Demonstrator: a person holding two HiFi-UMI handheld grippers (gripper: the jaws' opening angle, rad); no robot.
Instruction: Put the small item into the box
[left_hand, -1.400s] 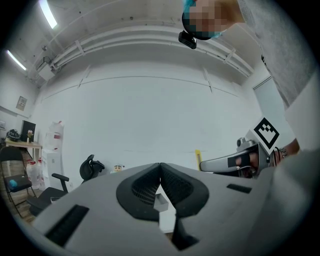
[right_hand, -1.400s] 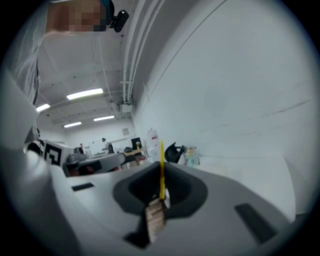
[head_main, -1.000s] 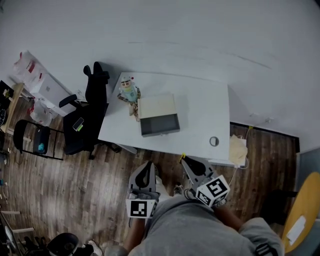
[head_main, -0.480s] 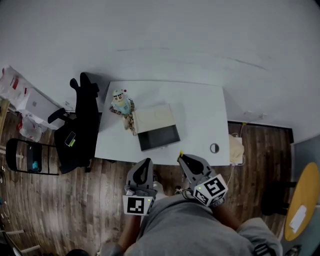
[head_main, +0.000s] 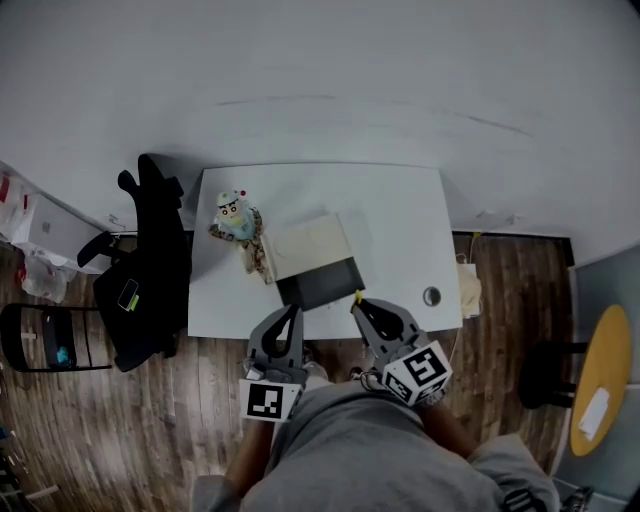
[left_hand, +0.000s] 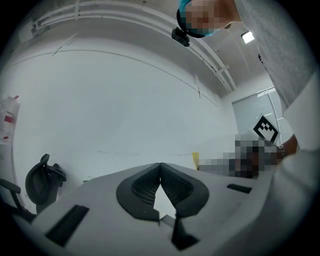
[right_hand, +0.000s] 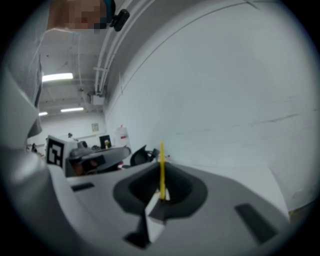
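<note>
On the white table (head_main: 400, 215) stands an open box (head_main: 318, 283) with a dark inside and a beige lid (head_main: 308, 246) behind it. My right gripper (head_main: 358, 300) (right_hand: 161, 187) hovers at the table's front edge, just right of the box, shut on a thin yellow strip (right_hand: 161, 162) that sticks up past the jaws. My left gripper (head_main: 292, 312) (left_hand: 160, 166) is shut with nothing in it, just in front of the box. Both gripper views look at a white wall.
A cartoon doll (head_main: 236, 215) lies left of the box. A small grey ring (head_main: 431, 296) sits at the table's front right corner. A black office chair (head_main: 150, 265) with a phone (head_main: 128, 293) stands to the left; a yellow round table (head_main: 600, 380) is at far right.
The table and box have drawn closer to both grippers, whose tips now reach the table's front edge. Both grippers stay shut, the right one still holding the yellow strip.
</note>
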